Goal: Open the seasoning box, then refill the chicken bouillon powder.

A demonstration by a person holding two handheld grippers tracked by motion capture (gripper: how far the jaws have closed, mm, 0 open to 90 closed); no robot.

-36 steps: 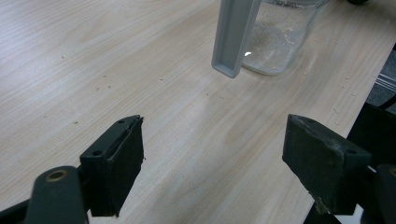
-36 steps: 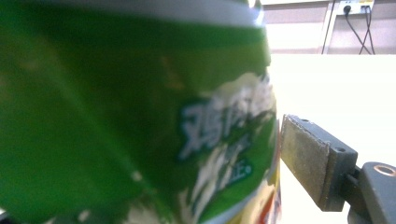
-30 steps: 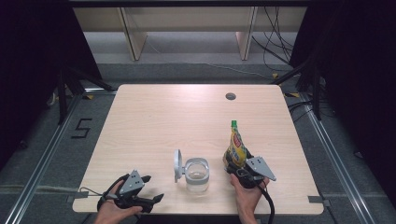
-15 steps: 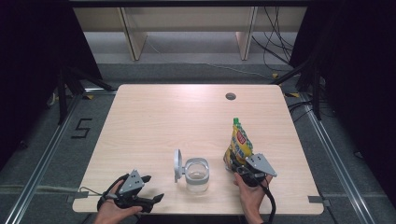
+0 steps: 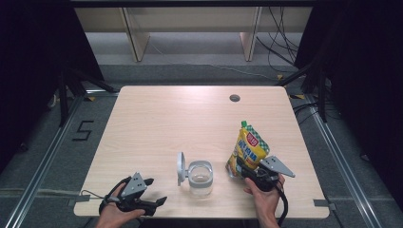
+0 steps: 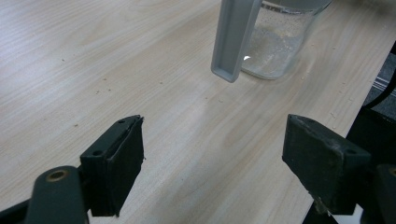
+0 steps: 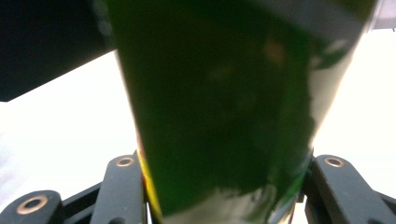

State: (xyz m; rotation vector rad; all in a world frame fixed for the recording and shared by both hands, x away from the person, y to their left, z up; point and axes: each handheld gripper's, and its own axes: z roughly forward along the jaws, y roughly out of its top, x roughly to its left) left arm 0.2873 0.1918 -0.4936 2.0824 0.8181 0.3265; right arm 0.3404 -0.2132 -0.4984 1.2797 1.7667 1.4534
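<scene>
My right gripper (image 5: 247, 170) holds the pouch (image 5: 248, 149). Its jaws have just been closing and now squeeze the bottom of the pouch from both sides, so the green cap (image 5: 244, 124) points up and nothing can spill. In the right gripper view the pouch (image 7: 224, 107) sits tight between the jaws. The pouch is on the right, near me, just right of the jar (image 5: 199, 177).

The jar stands near the front edge of the surface (image 5: 180, 114). Its lid (image 5: 180, 165) is flipped open to the left, so I think the mouth is ready for pouring.

My left gripper (image 5: 151, 192) waits at the near left with its jaws wide open and nothing in them. It points at the jar (image 6: 280, 42).

The far half of the surface has lots of room. The near edge is close to both hands.
</scene>
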